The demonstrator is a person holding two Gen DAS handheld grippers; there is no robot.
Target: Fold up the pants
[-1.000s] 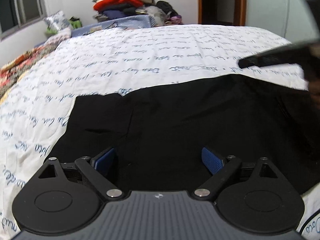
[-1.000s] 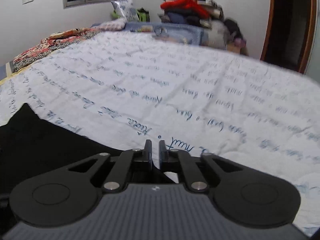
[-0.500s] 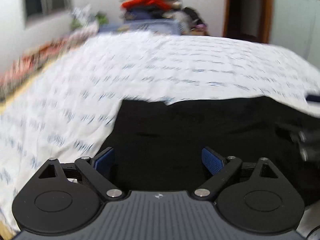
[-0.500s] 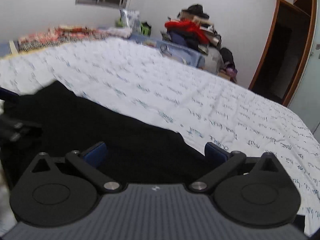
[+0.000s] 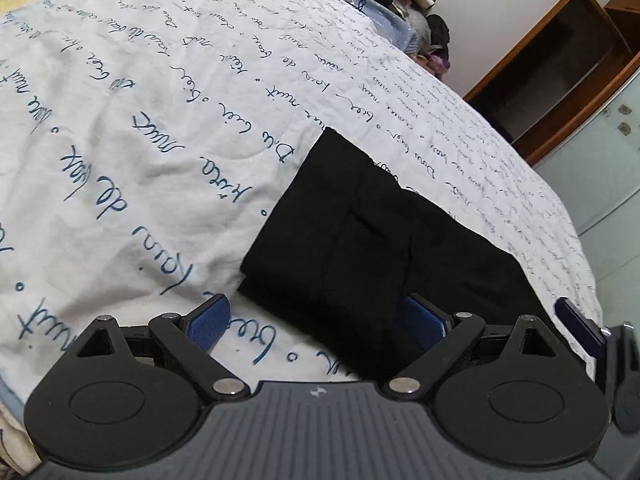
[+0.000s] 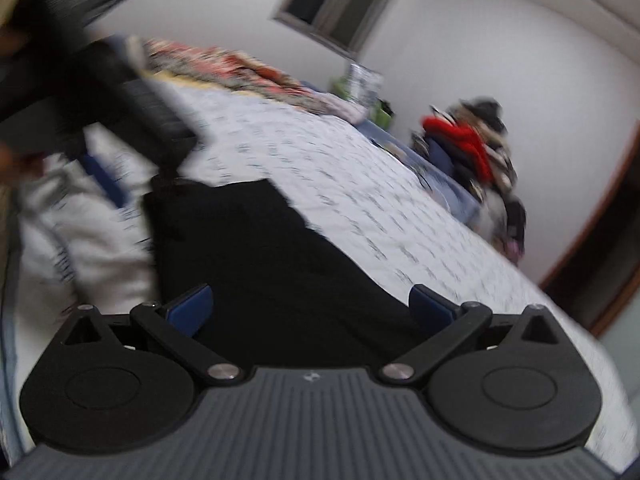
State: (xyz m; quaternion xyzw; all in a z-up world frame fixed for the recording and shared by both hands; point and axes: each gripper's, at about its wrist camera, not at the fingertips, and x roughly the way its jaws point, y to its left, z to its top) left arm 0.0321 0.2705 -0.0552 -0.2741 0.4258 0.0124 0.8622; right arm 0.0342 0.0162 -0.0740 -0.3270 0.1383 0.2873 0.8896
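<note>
Both grippers tilted since; pants (image 5: 384, 240) lie btwn spread fingers (image 5: 206, 322).

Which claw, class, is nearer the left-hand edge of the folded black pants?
Left. The left claw straddles that edge of the black pants, open; the right claw hovers open over the cloth farther to the right.

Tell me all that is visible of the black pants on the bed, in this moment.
The black pants are plain dark cloth, matte, with faint seams and creases. They lie flat, folded into a compact block, on the white bedspread with blue handwriting print. The left gripper and the right gripper are both open, near the pants' close edge, and neither holds the cloth. The right wrist view is blurred.
</note>
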